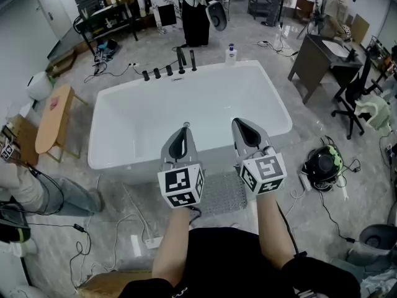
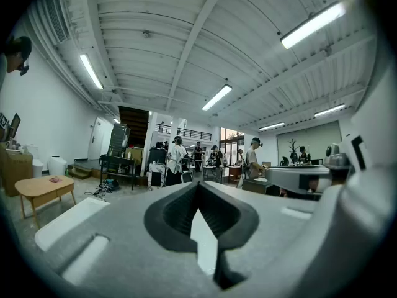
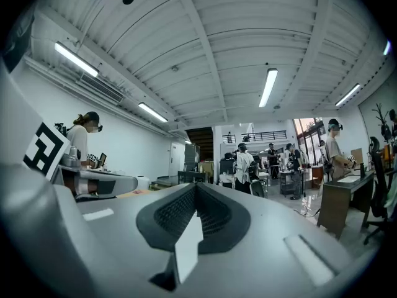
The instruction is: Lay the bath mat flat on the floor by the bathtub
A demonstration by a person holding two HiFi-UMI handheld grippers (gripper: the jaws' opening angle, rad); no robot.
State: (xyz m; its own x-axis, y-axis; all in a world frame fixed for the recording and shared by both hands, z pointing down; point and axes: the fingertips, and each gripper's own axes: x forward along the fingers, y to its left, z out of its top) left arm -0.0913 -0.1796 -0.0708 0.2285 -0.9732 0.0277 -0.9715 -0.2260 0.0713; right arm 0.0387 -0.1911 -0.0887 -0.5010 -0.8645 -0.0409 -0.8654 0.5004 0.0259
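Grey polished floor (image 1: 124, 197) runs all round a white bathtub (image 1: 186, 104) in the middle of a big open workroom. Its near side faces the person, and black taps (image 1: 169, 68) and a small bottle (image 1: 231, 53) stand on its far rim.

The grey textured bath mat (image 1: 224, 194) lies flat on the floor just beside the bathtub's near side, partly hidden under the person's forearms.

The left hand-held gripper (image 1: 185, 129) and the right hand-held gripper (image 1: 239, 125) are held side by side above the bathtub's near rim. Both point level across the bathtub. Each is clenched, its jaws together with nothing between them, as the left gripper view (image 2: 198, 186) and the right gripper view (image 3: 195, 189) show.

Left of the bathtub stands a low wooden surface (image 1: 53, 120) with a pink thing on it. To the right of the far end is a dark surface (image 1: 313, 58) with a black office chair (image 1: 352, 98) beside it. A black and green device (image 1: 322, 162) sits on the floor right of the bathtub. Loose cables (image 1: 80, 228) trail over the floor on the near left.

Beyond the bathtub a person in dark trousers (image 1: 195, 14) stands among racks and trolleys. The gripper views show white walls and a ribbed white ceiling with strip lights (image 3: 268, 87).
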